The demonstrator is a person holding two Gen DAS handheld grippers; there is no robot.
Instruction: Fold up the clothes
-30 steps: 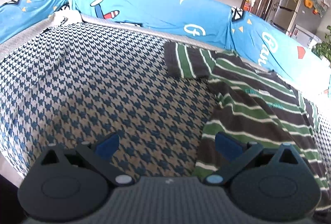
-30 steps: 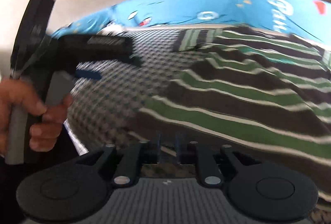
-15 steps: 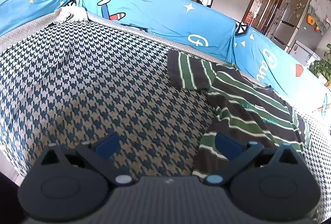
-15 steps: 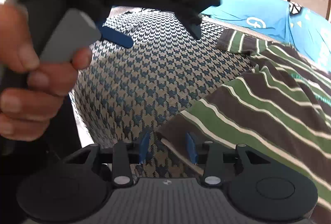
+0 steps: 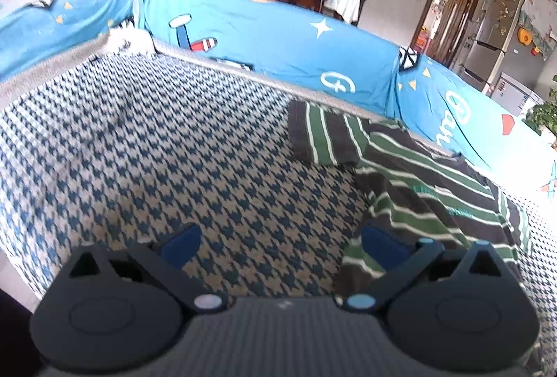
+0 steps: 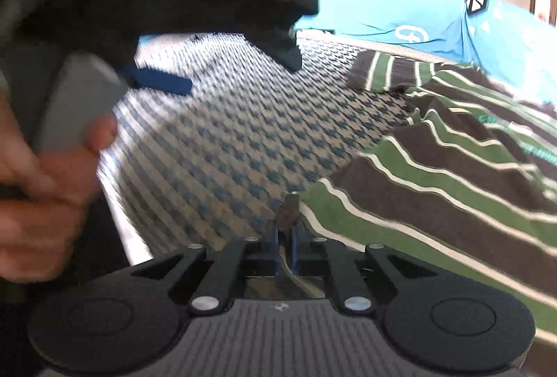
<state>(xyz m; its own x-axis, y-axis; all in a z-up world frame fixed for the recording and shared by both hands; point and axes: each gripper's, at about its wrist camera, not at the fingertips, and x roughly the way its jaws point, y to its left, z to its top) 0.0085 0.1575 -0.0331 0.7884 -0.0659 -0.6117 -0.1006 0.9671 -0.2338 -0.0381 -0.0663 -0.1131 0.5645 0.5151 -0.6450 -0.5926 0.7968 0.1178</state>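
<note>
Right gripper (image 6: 285, 237) now pinched on striped shirt (image 6: 452, 189) corner; left gripper (image 5: 278, 241) spread, empty.

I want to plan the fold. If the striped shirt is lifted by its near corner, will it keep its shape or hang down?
The striped shirt will probably hang limp: it already lies in soft waves on the checked cover. It looks thin, so likely light. The right gripper is shut on its corner; the rest would likely trail behind.

Black gripper (image 5: 278, 243), blue pads (image 5: 181, 243), silver screws.
</note>
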